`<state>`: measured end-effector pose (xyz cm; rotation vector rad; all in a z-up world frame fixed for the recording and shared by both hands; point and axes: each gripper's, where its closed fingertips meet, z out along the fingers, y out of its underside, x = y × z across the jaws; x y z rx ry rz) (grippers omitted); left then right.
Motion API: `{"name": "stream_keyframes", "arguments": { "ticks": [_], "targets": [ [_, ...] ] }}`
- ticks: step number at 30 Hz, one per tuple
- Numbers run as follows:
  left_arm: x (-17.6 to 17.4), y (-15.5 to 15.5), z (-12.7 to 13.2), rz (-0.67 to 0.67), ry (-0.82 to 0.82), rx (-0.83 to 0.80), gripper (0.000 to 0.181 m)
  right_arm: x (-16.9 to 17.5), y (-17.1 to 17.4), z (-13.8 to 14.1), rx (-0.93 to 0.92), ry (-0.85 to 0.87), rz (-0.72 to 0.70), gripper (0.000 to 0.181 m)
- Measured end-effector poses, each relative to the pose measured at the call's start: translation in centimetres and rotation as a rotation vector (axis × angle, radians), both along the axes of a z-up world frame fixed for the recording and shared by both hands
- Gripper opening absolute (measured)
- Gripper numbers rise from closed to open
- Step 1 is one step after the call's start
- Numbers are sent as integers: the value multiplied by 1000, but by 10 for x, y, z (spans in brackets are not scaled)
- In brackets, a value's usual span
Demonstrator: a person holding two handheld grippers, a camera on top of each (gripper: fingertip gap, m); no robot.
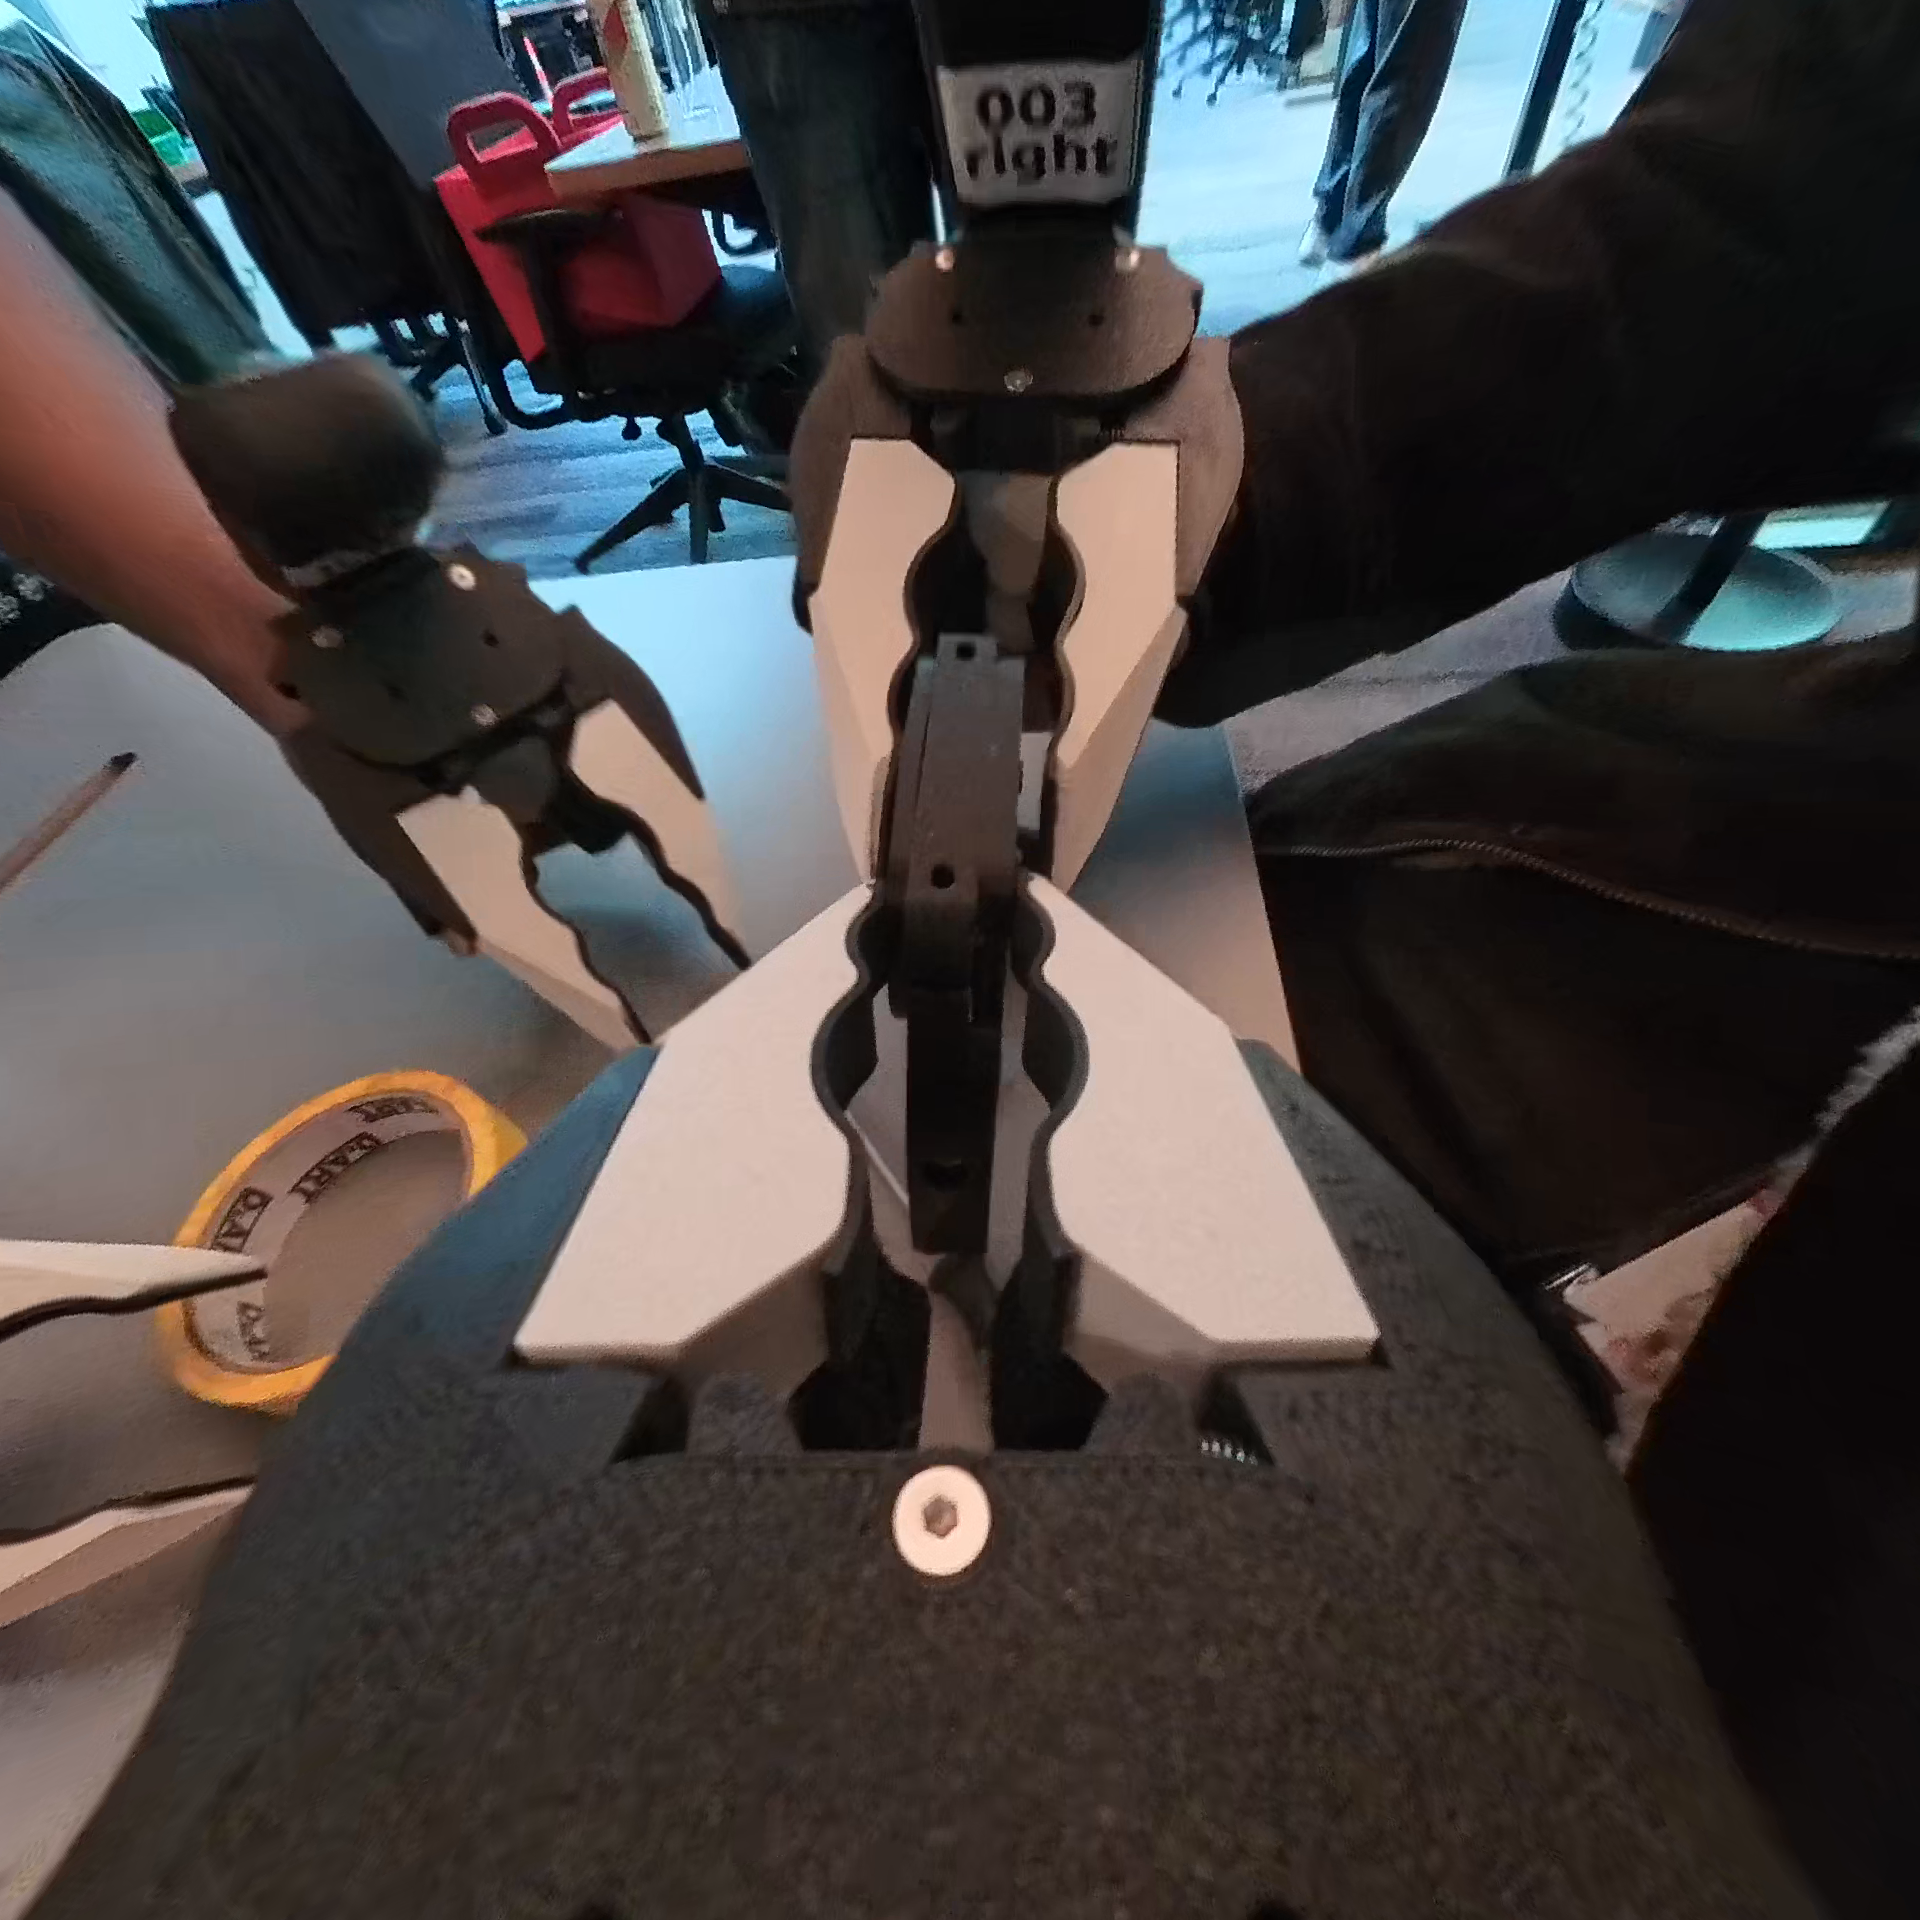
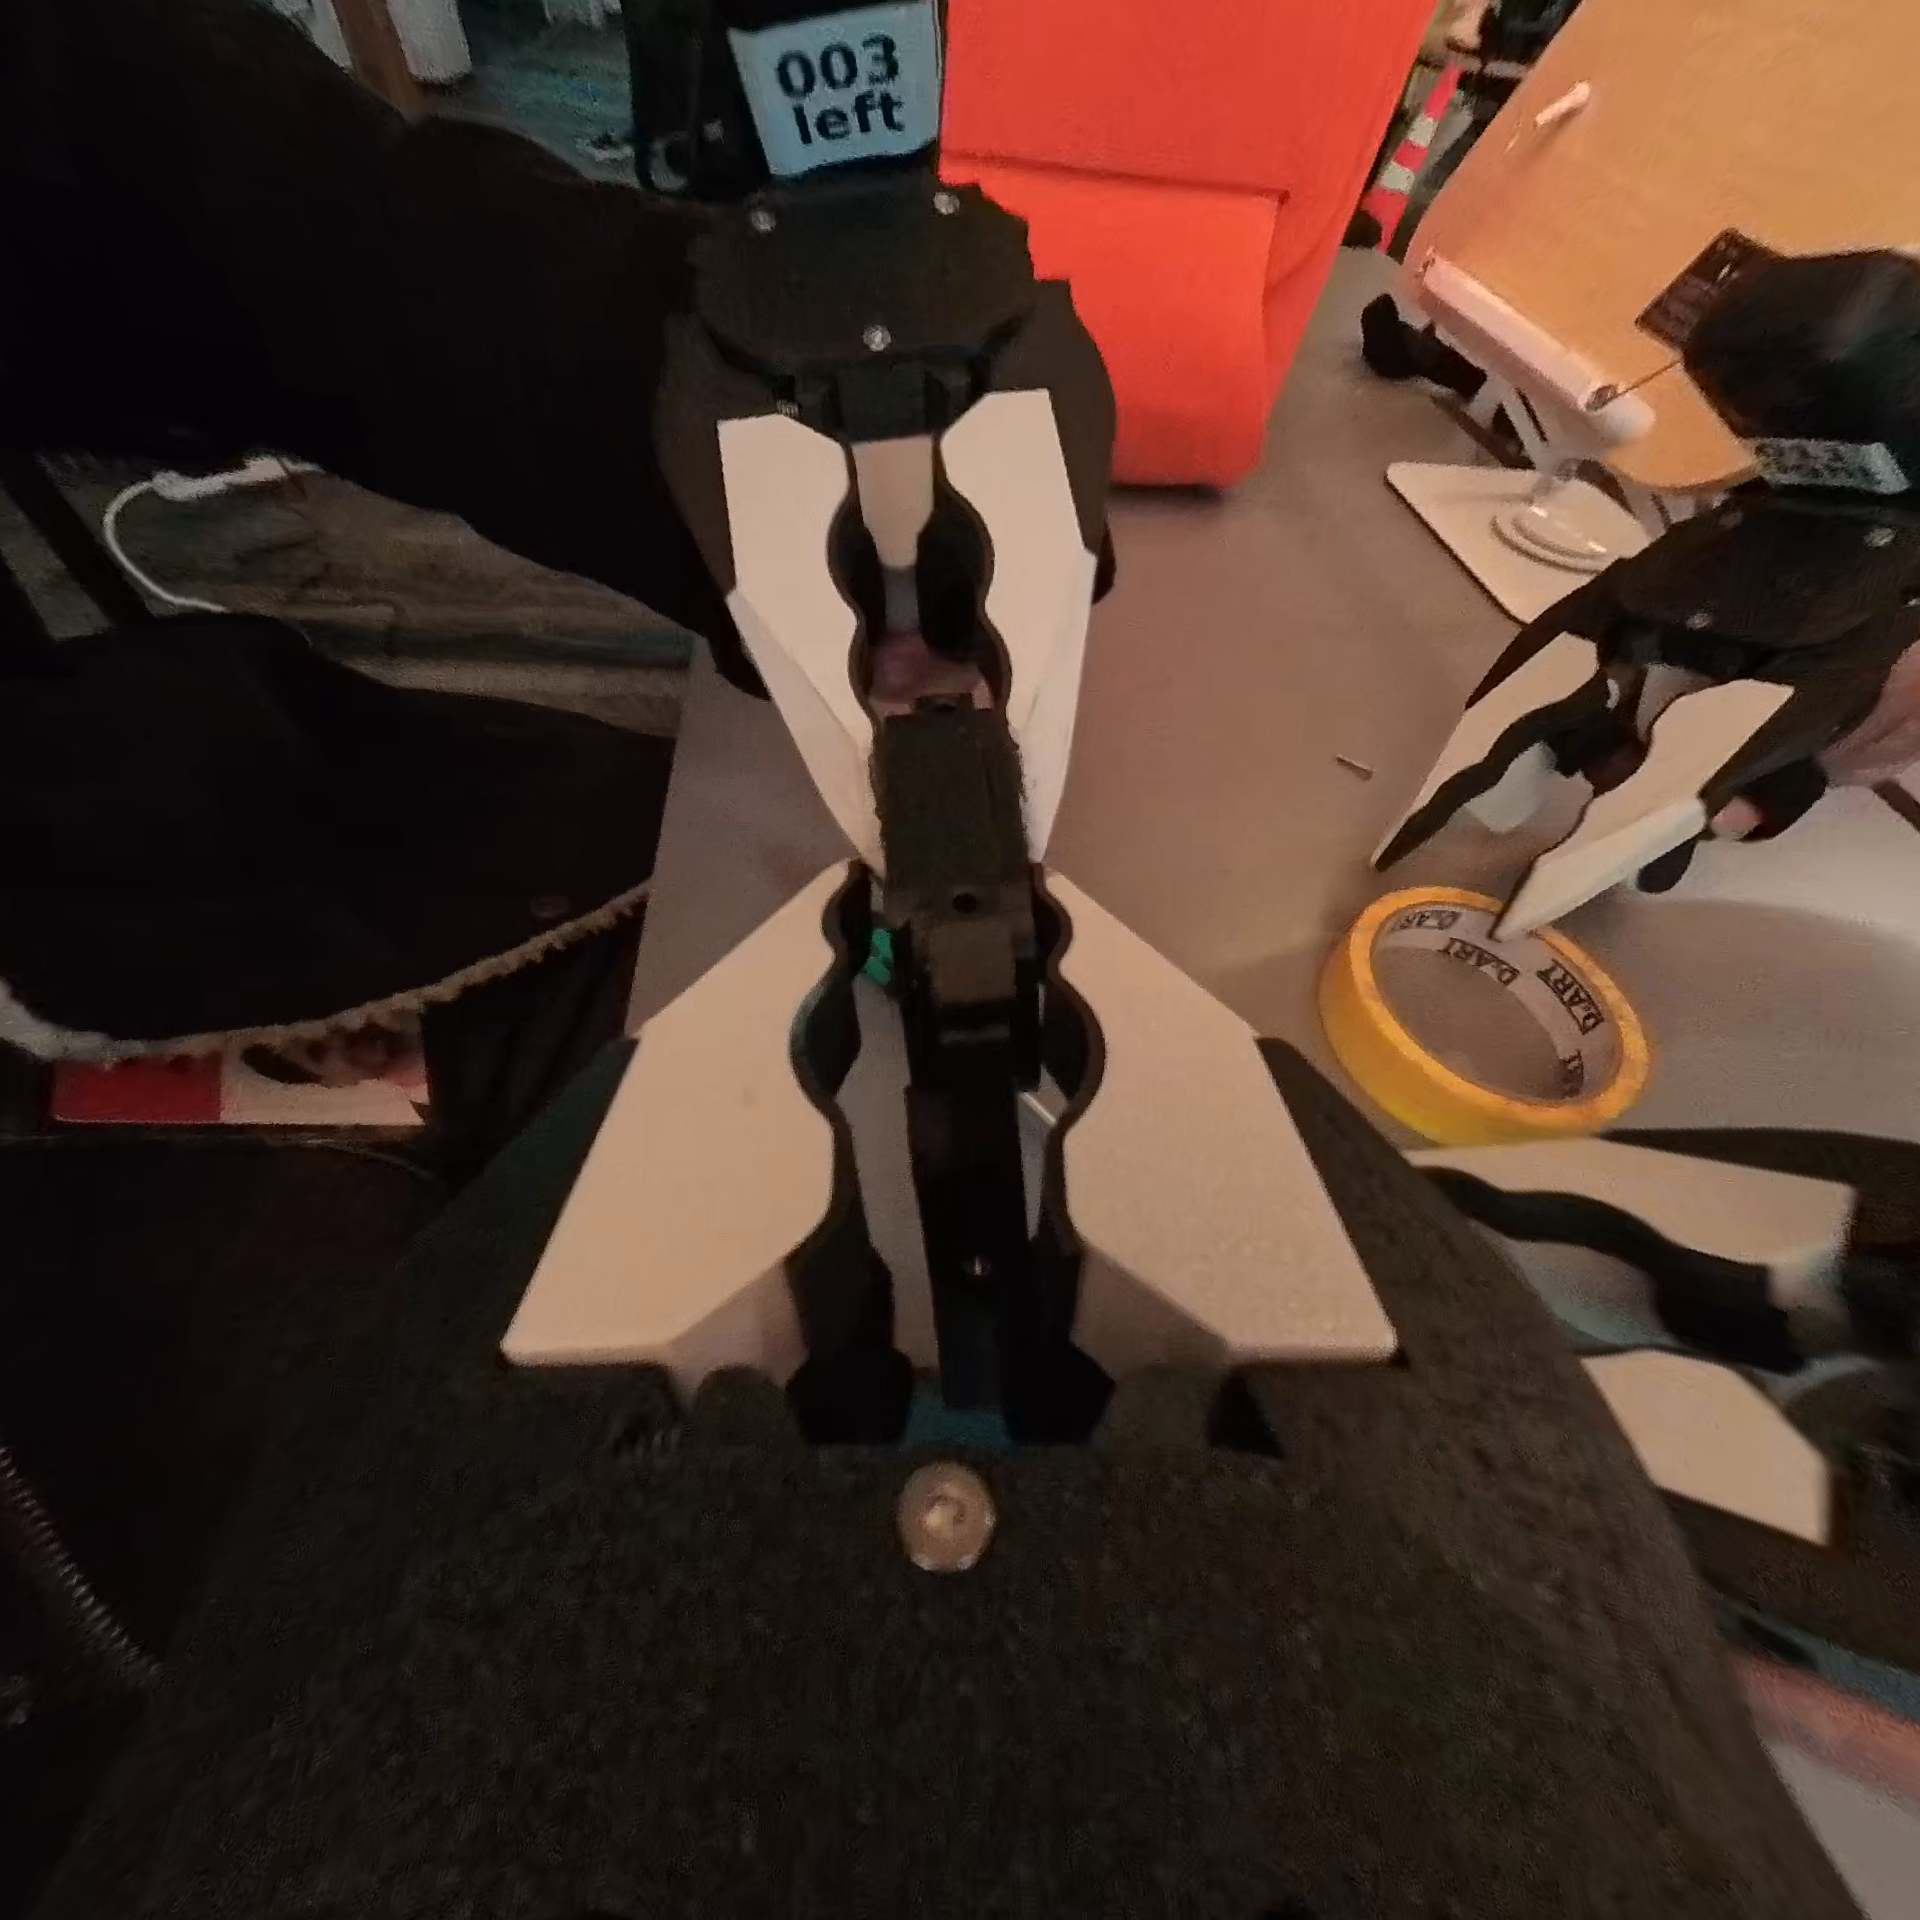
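Above the grey worktop [image 1: 727, 644], the left hand-held gripper [image 1: 940, 935] and right hand-held gripper [image 2: 951, 914] face tip to tip, each pinching one end of a flat black part [image 1: 951, 831]. Nearer one worktop edge lies a yellow tape roll [image 2: 1481, 1013], with a third gripper's fingertip [image 2: 1527, 920] resting inside it.

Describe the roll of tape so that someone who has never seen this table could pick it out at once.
Start at the grey table. The roll of tape lies flat on it, beside the left tool, which is shut on a black part. It is the only yellow ring there, and one finger of a third tool pokes into its hole.
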<state>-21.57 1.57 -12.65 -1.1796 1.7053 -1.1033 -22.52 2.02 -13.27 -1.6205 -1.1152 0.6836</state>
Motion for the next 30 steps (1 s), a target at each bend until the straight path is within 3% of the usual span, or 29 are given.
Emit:
{"name": "stream_keyframes", "arguments": {
  "ticks": [5, 7, 10, 15, 18, 21, 23, 26, 30],
  "targets": [
    [8, -5, 3, 4, 3, -38, 23, 9, -7, 6, -93, 34, 40, 24],
    [5, -8, 2, 21, 19, 21, 22, 18, -14, 3, -111, 14, 16, 24],
    [-13, 8, -10, 156, 141, 89, 22, 50, -25, -22, -181, -134, -82, 47],
    [-33, 33, -11, 407, 149, -180, 22, 85, -35, -70, -247, -180, -253, 70],
    [-37, 41, -23, 493, 179, -201, 22, 86, -29, -96, -312, -277, -312, 67],
    [-36, 41, -25, 525, 188, -190, 21, 94, -24, -112, -300, -391, -355, 51],
    [-34, 42, -22, 535, 178, -144, 21, 93, -26, -113, -291, -381, -350, 38],
    [-34, 43, -19, 537, 147, -54, 21, 95, -26, -108, -349, -392, -372, 38],
    [-30, 41, -36, 515, 197, 154, 21, 72, -16, -45, -510, -159, -446, 38]
  ]
}}
